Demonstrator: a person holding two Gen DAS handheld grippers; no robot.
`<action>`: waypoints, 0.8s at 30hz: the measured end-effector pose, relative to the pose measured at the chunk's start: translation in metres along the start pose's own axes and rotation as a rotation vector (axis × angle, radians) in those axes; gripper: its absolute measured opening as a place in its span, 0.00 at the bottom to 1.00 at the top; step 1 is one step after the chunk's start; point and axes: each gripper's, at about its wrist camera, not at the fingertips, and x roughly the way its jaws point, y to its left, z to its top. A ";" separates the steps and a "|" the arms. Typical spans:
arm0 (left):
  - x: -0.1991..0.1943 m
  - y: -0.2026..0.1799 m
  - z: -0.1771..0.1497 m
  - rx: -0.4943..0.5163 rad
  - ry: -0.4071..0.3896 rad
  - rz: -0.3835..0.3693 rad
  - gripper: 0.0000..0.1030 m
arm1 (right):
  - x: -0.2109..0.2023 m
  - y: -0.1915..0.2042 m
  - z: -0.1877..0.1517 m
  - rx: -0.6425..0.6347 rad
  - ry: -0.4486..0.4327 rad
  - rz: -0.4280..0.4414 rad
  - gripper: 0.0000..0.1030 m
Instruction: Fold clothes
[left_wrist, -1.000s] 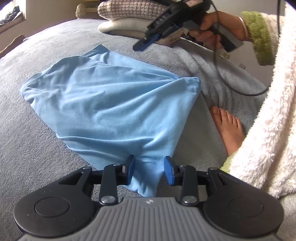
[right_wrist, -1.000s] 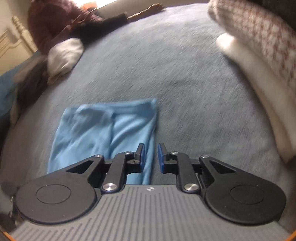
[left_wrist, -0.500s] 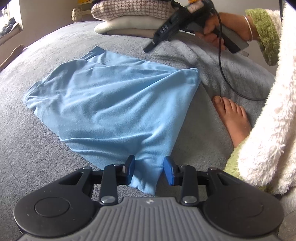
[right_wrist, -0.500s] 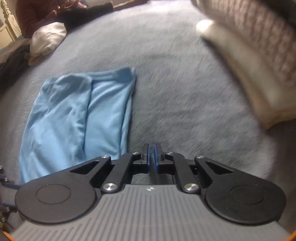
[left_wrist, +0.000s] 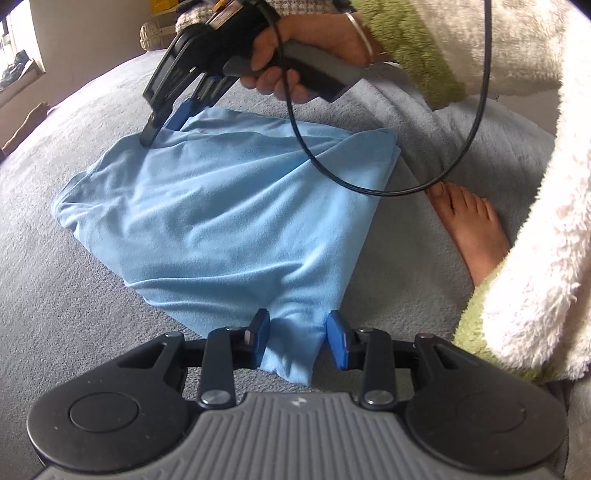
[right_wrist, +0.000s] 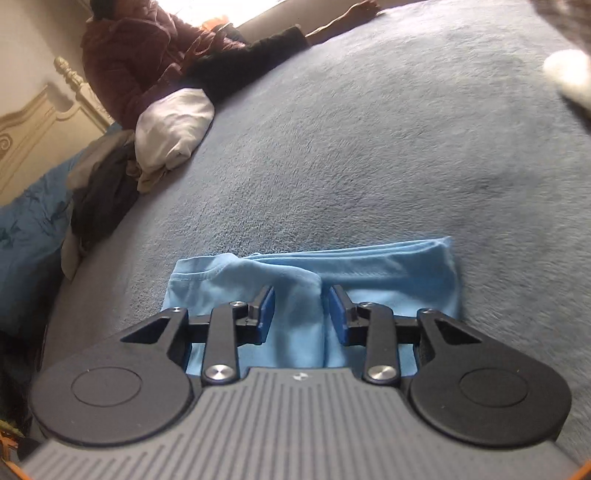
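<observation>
The light blue garment is spread flat on the grey blanket. Its near corner sits right between the pads of the left gripper, which are parted with the cloth bunched between them; can't tell if they actually pinch it. At the far edge, the right gripper is over a folded hem, its jaws opening, with a ridge of fabric between the pads but not squeezed. Compared with a second ago, the right gripper has come from up by the stacked folded clothes down onto the garment's far edge. Half a second back it was nearly clamped shut.
</observation>
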 end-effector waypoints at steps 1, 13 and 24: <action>0.000 0.001 0.000 0.000 -0.001 -0.003 0.35 | 0.001 0.002 0.000 -0.015 -0.005 -0.010 0.15; -0.004 0.001 -0.006 0.012 -0.015 -0.014 0.35 | -0.038 0.001 -0.003 -0.051 -0.200 -0.142 0.02; -0.004 -0.004 -0.002 0.009 -0.005 -0.002 0.36 | -0.017 -0.014 -0.006 -0.082 -0.157 -0.262 0.09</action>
